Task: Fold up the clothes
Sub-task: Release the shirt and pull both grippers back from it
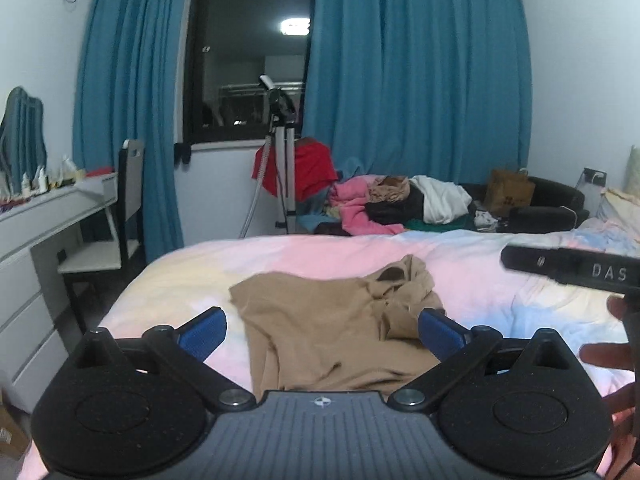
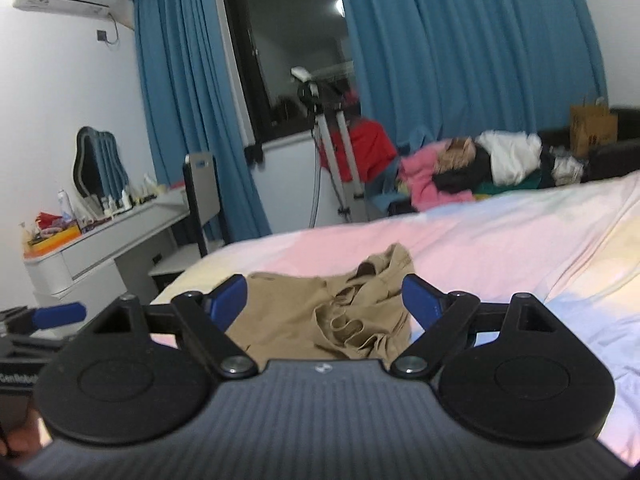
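Observation:
A tan garment (image 1: 332, 320) lies crumpled on the pastel bedspread (image 1: 500, 276), bunched at its right side. My left gripper (image 1: 322, 330) is open and empty, held above the garment's near part, its blue pads (image 1: 204, 332) wide apart. In the right wrist view the same garment (image 2: 320, 312) lies between and beyond the blue pads (image 2: 418, 300) of my right gripper (image 2: 324, 300), which is open and empty. The right gripper's black body (image 1: 572, 270) shows at the right of the left wrist view, and the left gripper's blue finger (image 2: 58, 314) at the left of the right wrist view.
A pile of clothes (image 1: 400, 200) lies on a dark sofa (image 1: 552, 200) beyond the bed. A camera tripod (image 1: 284, 168) stands before the window. A white dressing table (image 1: 52, 208) and chair (image 1: 128, 208) stand left of the bed. Blue curtains (image 1: 420, 80) hang behind.

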`<state>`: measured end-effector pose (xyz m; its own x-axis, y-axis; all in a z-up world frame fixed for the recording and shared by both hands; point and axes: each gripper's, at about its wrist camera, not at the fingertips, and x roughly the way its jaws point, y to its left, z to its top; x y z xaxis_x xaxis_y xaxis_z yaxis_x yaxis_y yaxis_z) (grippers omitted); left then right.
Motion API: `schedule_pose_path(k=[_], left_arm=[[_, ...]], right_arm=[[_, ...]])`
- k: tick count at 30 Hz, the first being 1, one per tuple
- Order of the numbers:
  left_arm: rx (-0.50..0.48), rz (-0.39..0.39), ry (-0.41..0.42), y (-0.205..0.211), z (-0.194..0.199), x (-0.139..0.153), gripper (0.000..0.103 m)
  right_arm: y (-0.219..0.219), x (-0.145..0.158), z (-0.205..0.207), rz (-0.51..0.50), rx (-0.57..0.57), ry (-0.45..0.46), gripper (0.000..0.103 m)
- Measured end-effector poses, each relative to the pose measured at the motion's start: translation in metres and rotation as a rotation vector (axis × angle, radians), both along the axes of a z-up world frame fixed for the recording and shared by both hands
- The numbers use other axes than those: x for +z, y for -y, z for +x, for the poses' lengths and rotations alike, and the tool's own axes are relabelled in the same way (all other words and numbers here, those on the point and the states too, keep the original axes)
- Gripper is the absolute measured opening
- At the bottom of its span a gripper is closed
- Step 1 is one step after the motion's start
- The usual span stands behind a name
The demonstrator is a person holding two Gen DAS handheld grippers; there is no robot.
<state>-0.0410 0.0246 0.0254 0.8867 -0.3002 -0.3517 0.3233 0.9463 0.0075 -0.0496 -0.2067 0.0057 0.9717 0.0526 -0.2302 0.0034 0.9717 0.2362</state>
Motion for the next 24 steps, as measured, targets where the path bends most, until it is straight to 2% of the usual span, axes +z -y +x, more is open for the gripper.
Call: schedule_pose_path(k=[4, 10, 15, 20, 24], left_arm=[[0.005, -0.017, -0.021, -0.005, -0.016, -0.004, 0.103], [0.047, 0.030, 0.045, 0.001, -0.032, -0.013, 0.103], [0.050, 0.066, 0.058, 0.008, -0.033, -0.020, 0.103], [0.064, 0.081, 0.104, 0.011, -0.032, -0.022, 0.103], [0.084, 0.055, 0.149, 0.009, -0.034, -0.020, 0.103]], right_arm=[[-0.007, 0.000, -0.013, -0.055, -0.020, 0.033, 0.086], [-0.019, -0.008, -0.014, -0.122, -0.003, -0.007, 0.086], [-0.030, -0.009, -0.021, -0.165, 0.022, 0.025, 0.086], [-0.034, -0.006, -0.026, -0.199, -0.036, 0.086, 0.086], [-0.032, -0.008, -0.024, -0.203, -0.091, 0.080, 0.086]])
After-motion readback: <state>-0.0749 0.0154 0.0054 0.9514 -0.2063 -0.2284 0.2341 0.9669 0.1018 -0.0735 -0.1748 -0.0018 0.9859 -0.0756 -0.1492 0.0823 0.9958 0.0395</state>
